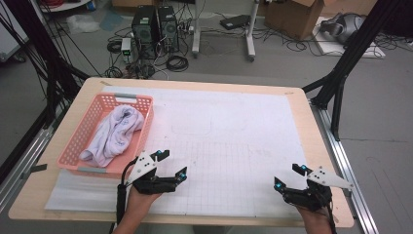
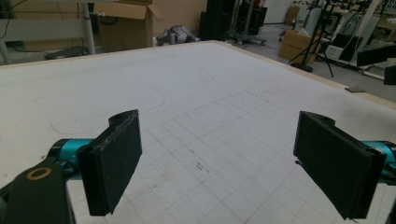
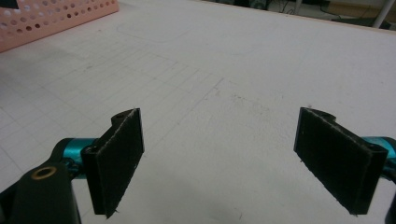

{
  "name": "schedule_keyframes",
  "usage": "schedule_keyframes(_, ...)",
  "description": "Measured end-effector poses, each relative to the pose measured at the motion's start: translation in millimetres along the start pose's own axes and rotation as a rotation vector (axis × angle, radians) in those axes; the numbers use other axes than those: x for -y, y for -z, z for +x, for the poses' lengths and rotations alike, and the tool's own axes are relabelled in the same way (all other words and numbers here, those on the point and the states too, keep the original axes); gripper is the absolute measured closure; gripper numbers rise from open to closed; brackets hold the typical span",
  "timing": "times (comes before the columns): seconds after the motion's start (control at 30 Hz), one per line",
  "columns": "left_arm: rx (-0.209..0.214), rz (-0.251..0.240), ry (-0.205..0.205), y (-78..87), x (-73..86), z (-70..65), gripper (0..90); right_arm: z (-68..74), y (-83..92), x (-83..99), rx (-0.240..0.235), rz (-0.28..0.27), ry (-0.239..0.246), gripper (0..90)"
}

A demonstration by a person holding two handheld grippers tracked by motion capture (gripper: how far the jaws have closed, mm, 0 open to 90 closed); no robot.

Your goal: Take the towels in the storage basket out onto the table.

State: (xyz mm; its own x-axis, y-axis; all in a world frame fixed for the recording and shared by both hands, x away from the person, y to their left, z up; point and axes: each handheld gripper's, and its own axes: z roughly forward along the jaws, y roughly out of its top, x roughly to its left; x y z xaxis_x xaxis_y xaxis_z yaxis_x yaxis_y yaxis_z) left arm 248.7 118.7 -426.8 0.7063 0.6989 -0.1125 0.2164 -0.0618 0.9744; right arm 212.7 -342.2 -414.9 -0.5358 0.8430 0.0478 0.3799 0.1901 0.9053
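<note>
Start position: your left gripper (image 1: 170, 163) and right gripper (image 1: 287, 177) hover spread, holding nothing; the crumpled white cloth towel (image 1: 115, 132) lies inside the pink perforated plastic basket (image 1: 83, 130). Next, reach the left gripper into that basket.

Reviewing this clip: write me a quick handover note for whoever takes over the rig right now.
Left gripper: open, empty, low over the mat just right of the basket.
Right gripper: open, empty, near the table's front right.
White towel: lies crumpled inside the pink basket at the table's left.
Done: nothing handled yet.
Left: probably reaching into the basket for the towel; the left gripper is closest.
</note>
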Motion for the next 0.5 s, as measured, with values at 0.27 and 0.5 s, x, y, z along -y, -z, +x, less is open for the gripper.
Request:
schedule_keyframes(0.27,0.005,-0.001,0.008,-1.7,0.7,0.5,15.5,-1.8,-1.1,1.0,-0.003,0.004,-0.001,14.6)
schedule_keyframes(0.5,0.000,0.004,0.009,-2.2,1.4,2.1,15.4,-3.8,-3.1,2.3,-0.007,0.011,-0.011,14.6)
